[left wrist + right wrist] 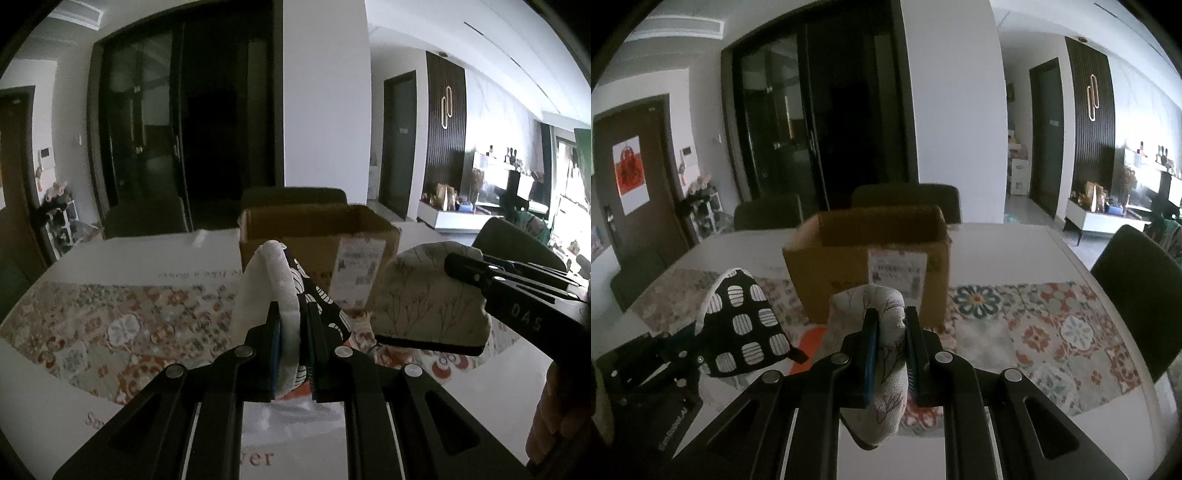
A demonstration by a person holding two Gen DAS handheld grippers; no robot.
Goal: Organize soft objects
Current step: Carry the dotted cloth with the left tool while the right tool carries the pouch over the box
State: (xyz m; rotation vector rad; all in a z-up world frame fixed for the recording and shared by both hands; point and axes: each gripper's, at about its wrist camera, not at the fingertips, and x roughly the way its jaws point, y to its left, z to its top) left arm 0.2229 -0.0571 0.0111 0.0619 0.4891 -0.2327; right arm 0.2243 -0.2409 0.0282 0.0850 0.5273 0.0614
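Observation:
My left gripper (294,314) is shut on a black mitt with white patches and a white lining (275,280), held above the table; the mitt also shows in the right wrist view (746,321). My right gripper (891,321) is shut on a beige mitt with a twig print (882,354), also held up; that mitt shows in the left wrist view (428,295), to the right of my left gripper. An open cardboard box (317,243) with a white label stands just behind both mitts, also in the right wrist view (871,254).
The white table (1015,243) carries a floral patterned mat (1052,332). Dark chairs stand behind the box (905,199) and at the right (1137,291). Dark glass doors and a white pillar are beyond.

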